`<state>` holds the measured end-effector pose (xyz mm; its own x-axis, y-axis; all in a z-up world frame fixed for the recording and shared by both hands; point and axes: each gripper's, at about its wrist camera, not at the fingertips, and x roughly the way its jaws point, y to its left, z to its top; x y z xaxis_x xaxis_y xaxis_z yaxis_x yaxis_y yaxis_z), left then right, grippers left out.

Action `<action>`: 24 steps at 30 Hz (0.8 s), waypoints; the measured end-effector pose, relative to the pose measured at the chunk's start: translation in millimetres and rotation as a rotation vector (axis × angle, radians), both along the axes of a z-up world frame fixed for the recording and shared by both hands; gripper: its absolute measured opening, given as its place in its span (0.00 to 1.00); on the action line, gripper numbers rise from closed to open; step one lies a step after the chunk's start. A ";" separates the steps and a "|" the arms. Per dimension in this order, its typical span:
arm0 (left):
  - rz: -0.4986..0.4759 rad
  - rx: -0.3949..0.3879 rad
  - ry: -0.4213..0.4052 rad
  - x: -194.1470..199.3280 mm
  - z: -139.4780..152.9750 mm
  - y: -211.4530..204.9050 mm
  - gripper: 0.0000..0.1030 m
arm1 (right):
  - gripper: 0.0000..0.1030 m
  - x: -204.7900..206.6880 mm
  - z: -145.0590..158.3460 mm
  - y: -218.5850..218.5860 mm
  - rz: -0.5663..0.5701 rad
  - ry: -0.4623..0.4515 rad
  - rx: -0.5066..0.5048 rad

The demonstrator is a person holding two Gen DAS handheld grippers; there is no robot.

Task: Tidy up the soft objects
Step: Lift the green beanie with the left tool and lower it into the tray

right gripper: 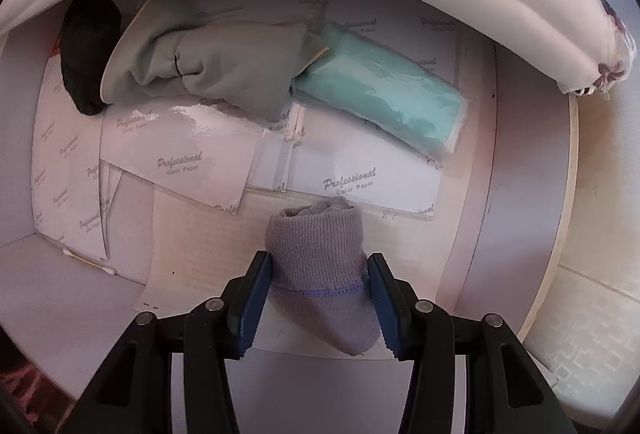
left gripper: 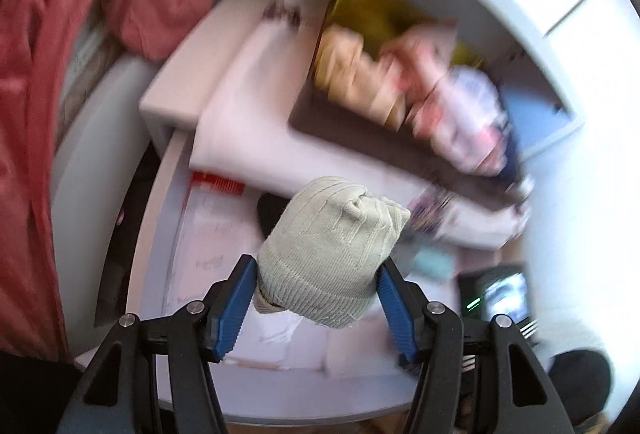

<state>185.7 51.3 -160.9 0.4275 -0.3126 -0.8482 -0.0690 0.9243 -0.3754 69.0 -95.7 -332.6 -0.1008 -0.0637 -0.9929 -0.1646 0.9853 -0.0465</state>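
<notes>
- Soft objects, nearest first: a rolled pale green sock bundle (left gripper: 332, 254) sits between the blue fingers (left gripper: 236, 298) of the left gripper (left gripper: 316, 274), both pads pressing its ribbed cuff, and it hangs clear of the surface below.
- A rolled lilac sock bundle (right gripper: 320, 266) is clamped in the right gripper (right gripper: 318, 270), fingers (right gripper: 252, 298) closed on its sides, low over the white drawer floor (right gripper: 192, 246); whether it touches the floor I cannot tell.
- Farther into that drawer lie a grey cloth bundle (right gripper: 208, 73), a black bundle (right gripper: 86, 53) touching its left end, and a mint green packet (right gripper: 384, 93) just beside its right end, all on sheets of printed paper (right gripper: 348, 177).
- Beyond, in the blurred left view, a dark tray (left gripper: 384, 141) on a white floral-edged cloth (left gripper: 248, 137) holds beige, pink and white folded pieces.
- Farthest, a red garment (left gripper: 80, 13) hangs at the left.
- Judged from this, some pieces are already stowed in the drawer and tray; the two held bundles still need placing, so the job looks partway done.
</notes>
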 end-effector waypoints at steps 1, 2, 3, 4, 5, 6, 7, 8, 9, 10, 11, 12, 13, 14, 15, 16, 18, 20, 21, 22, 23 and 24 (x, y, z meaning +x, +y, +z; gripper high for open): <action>0.005 -0.014 -0.018 2.5 7.8 1.3 0.60 | 0.49 0.3 -0.3 -1.9 0.007 -0.001 -0.002; 0.008 -0.025 -0.035 5.0 15.0 1.9 0.60 | 0.49 -0.3 -0.8 0.1 0.011 -0.002 -0.005; 0.012 -0.034 -0.056 8.8 24.1 2.5 0.60 | 0.49 -0.9 -0.9 2.3 0.018 -0.003 -0.008; 0.016 -0.045 -0.076 14.8 34.9 3.0 0.60 | 0.49 -1.4 -0.3 3.5 0.021 -0.003 -0.009; 0.018 -0.056 -0.086 20.1 40.5 4.2 0.60 | 0.49 -1.5 -0.5 4.9 0.023 -0.003 -0.011; 0.018 -0.074 -0.100 29.2 50.2 3.9 0.60 | 0.49 -1.9 -0.6 6.7 0.026 -0.003 -0.013; 0.016 -0.079 -0.110 35.9 55.8 3.9 0.60 | 0.49 -2.3 -0.2 10.2 0.028 -0.003 -0.014; 0.015 -0.081 -0.120 41.8 62.1 4.3 0.60 | 0.49 -3.2 0.4 11.8 0.029 -0.002 -0.016; 0.015 -0.085 -0.130 52.9 67.4 1.0 0.60 | 0.49 -3.7 0.4 13.7 0.031 -0.002 -0.017; 0.017 -0.094 -0.129 60.5 69.1 -1.1 0.60 | 0.49 -3.8 0.2 14.9 0.033 -0.002 -0.017; 0.020 -0.110 -0.123 71.6 70.3 -3.4 0.60 | 0.49 -4.0 0.2 16.1 0.034 -0.002 -0.018; 0.025 -0.122 -0.118 79.1 68.7 -7.0 0.60 | 0.49 -3.4 1.0 14.7 0.036 -0.001 -0.017; 0.031 -0.131 -0.114 84.8 67.7 -7.3 0.60 | 0.49 -3.3 0.3 15.5 0.038 0.000 -0.018; 0.039 -0.141 -0.111 92.9 65.4 -9.0 0.60 | 0.49 -2.7 -2.4 15.7 0.041 0.000 -0.019; 0.049 -0.156 -0.104 104.0 63.1 -11.6 0.60 | 0.50 -3.1 -2.6 17.4 0.046 0.000 -0.021; 0.056 -0.164 -0.099 110.0 61.5 -13.3 0.60 | 0.50 -2.2 -3.7 17.7 0.050 0.000 -0.021; 0.070 -0.175 -0.091 120.5 58.0 -17.0 0.60 | 0.50 -1.9 -4.1 17.8 0.058 0.000 -0.023; 0.078 -0.171 -0.084 129.9 51.9 -19.5 0.60 | 0.51 -1.1 -4.7 18.2 0.061 0.003 -0.024; 0.083 -0.167 -0.076 136.5 47.6 -20.8 0.60 | 0.51 -0.8 -4.6 17.9 0.063 0.004 -0.024; 0.086 -0.165 -0.069 142.2 43.5 -21.1 0.60 | 0.51 -0.6 -4.9 18.3 0.065 0.005 -0.025; 0.087 -0.159 -0.063 147.5 39.4 -22.4 0.60 | 0.51 -0.5 -4.8 18.9 0.068 0.005 -0.027; 0.090 -0.146 -0.055 152.7 35.1 -23.6 0.60 | 0.51 -0.6 -3.8 18.5 0.073 0.004 -0.029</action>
<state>338.3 27.8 -125.7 0.5039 -0.3894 -0.7710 -0.1242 0.8506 -0.5109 68.4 -77.2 -336.4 -0.0989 -0.0993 -0.9901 -0.2361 0.9689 -0.0736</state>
